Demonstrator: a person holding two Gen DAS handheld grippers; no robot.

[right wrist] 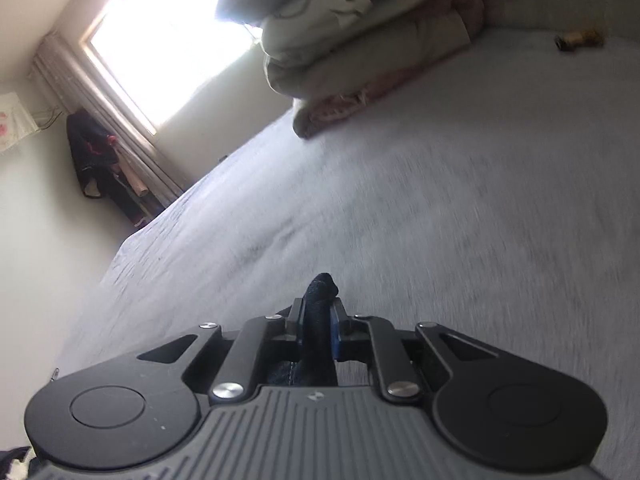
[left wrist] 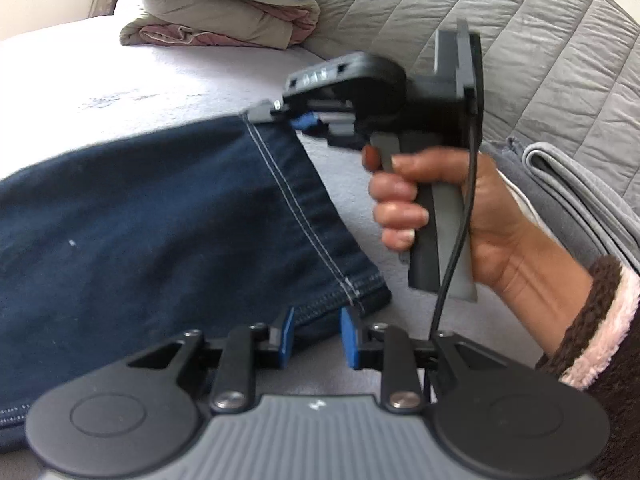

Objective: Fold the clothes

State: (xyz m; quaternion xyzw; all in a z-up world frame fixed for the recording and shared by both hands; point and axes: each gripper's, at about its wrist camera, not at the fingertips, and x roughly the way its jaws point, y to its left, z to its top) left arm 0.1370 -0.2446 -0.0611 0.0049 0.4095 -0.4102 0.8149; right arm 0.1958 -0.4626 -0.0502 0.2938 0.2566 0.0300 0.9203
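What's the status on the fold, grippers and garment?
Left tongs open at the hem. Right tongs shut on navy garment corner. Garment flat on bed. Nothing in the way.

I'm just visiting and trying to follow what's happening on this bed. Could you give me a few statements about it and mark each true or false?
1. The garment is dark blue. True.
2. The right gripper has its jaws clamped on dark fabric. True.
3. The left gripper is clamped tight on the hem. False: its jaws stand apart either side of the hem corner.
4. The folded quilt lies on top of the garment. False: it sits apart, further up the bed.
5. A bare hand holds the right gripper's handle. True.
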